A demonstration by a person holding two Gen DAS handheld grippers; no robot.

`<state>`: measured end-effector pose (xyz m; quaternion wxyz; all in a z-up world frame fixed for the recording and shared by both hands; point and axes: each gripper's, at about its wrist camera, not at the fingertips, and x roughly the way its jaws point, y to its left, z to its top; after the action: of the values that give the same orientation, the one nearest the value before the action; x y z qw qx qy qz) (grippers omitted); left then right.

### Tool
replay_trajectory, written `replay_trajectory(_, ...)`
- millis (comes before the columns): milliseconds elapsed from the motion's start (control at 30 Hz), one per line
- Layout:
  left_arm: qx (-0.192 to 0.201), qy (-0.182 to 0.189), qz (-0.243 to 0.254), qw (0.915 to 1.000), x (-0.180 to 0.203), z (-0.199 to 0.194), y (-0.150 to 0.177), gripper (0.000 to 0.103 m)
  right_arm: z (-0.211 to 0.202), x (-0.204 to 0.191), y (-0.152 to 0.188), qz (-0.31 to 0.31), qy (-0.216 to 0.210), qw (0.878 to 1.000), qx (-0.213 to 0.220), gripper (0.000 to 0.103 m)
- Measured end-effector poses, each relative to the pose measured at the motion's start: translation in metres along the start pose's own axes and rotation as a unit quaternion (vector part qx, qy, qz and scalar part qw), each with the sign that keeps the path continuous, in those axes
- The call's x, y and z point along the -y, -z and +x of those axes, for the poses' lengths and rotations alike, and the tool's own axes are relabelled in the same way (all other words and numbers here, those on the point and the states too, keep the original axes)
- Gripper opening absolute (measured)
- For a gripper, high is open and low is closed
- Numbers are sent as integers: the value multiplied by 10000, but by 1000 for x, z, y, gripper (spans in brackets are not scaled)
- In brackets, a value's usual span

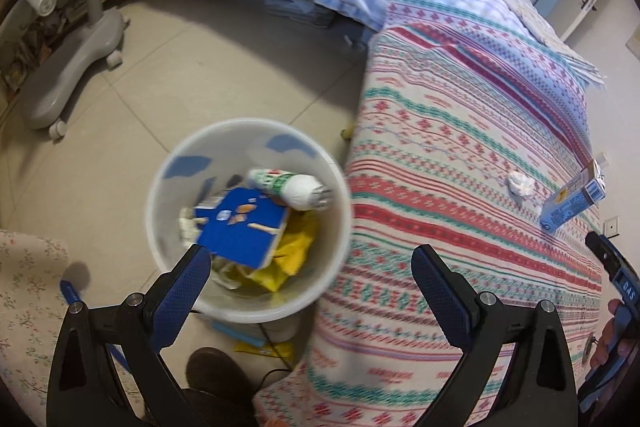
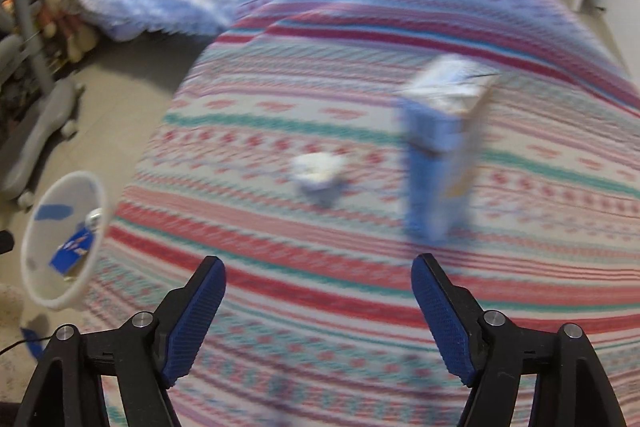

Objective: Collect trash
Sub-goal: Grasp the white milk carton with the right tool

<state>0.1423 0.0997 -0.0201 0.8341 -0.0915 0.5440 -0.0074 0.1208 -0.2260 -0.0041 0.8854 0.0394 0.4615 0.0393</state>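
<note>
Trash sits in two places: some in the bin (image 1: 248, 219) on the floor, some on the bed (image 1: 460, 155). Two pieces lie on the striped blanket: one white paper ball (image 1: 519, 183) and one blue carton (image 1: 572, 201) just beside it. In the right view the paper ball (image 2: 318, 169) and the carton (image 2: 440, 151) are blurry, so the print on the carton is hard to read.

One white bin stands next to the bed. Inside it are a white bottle (image 1: 290, 187), a blue box (image 1: 244, 227) and yellow wrappers (image 1: 290, 251). More scraps lie under these, but they are too mixed up to name. In the right view only part of the bin (image 2: 64, 243) shows, at the left edge.

Left gripper (image 1: 310, 267) hangs over the bin with its two fingers spread wide and nothing between them. Right gripper (image 2: 318, 279) is over the blanket, near the paper ball and carton, with its fingers also spread wide and bare.

One grey chair base (image 1: 68, 75) stands on the floor, cut off at the top.
</note>
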Motion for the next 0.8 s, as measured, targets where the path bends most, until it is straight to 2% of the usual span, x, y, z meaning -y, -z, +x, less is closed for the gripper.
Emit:
replay_trajectory(167, -12, 34, 104, 9999, 30, 9, -7, 102, 0, 38, -10, 295, 225, 9991, 211, 82)
replay_trajectory(300, -10, 72, 235, 9997, 57, 19, -14, 102, 12, 52, -19, 377, 323, 9983, 292, 82)
replay_trajectory(600, 35, 68, 838, 9965, 126, 45, -22, 102, 34, 54, -38, -57, 253, 9978, 613, 82)
replay_trajectory(633, 42, 66, 936, 9956, 134, 47, -22, 102, 35, 53, -39, -108, 249, 9977, 626, 80)
replay_trajectory(700, 55, 82, 1094, 9940, 149, 50, -20, 101, 36, 53, -39, -244, 153, 9973, 669, 61)
replay_trajectory(800, 55, 198, 1221, 9923, 168, 55, -18, 101, 33, 56, -39, -315, -15, 9971, 699, 60)
